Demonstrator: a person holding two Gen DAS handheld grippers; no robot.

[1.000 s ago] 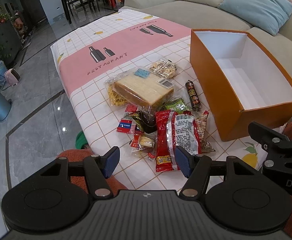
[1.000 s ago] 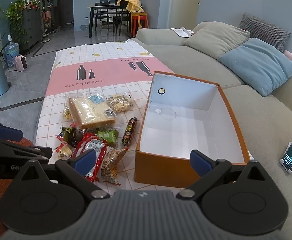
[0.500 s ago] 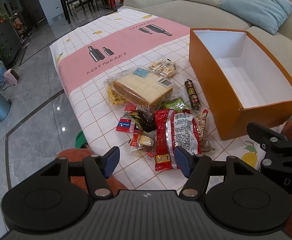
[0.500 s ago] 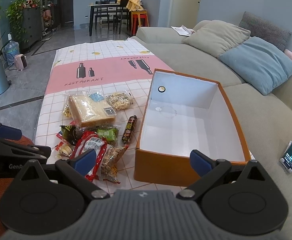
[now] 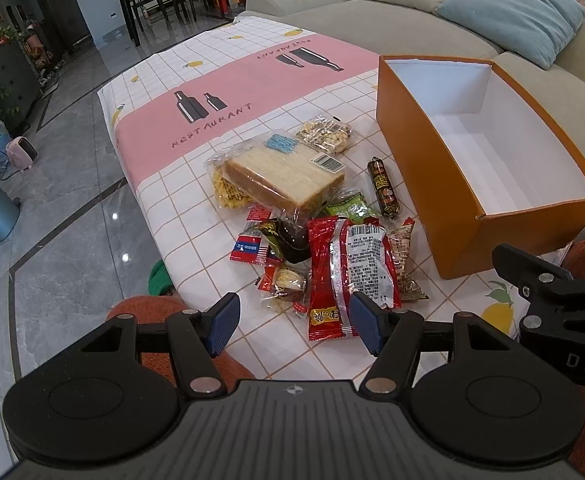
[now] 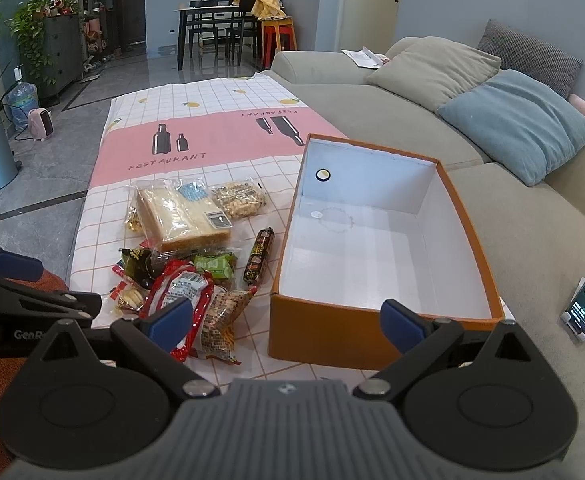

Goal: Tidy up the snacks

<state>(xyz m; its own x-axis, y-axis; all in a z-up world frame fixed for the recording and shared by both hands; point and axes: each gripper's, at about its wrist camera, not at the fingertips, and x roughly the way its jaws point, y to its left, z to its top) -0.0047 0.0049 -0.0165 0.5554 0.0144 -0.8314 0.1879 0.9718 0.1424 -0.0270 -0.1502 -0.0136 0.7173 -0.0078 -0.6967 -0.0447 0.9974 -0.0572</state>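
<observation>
You are at the start: no snack is packed yet, and the orange cardboard box with white inside (image 6: 376, 248) stands empty just ahead of your right gripper (image 6: 286, 320). Both tools are released; your left gripper (image 5: 292, 322) holds nothing, its jaws spread wide. The pile of snack packets lies directly in front of it, the long red foil packet (image 5: 346, 270) nearest. I think the next move is to lower the left tool over this packet and clench it.
</observation>
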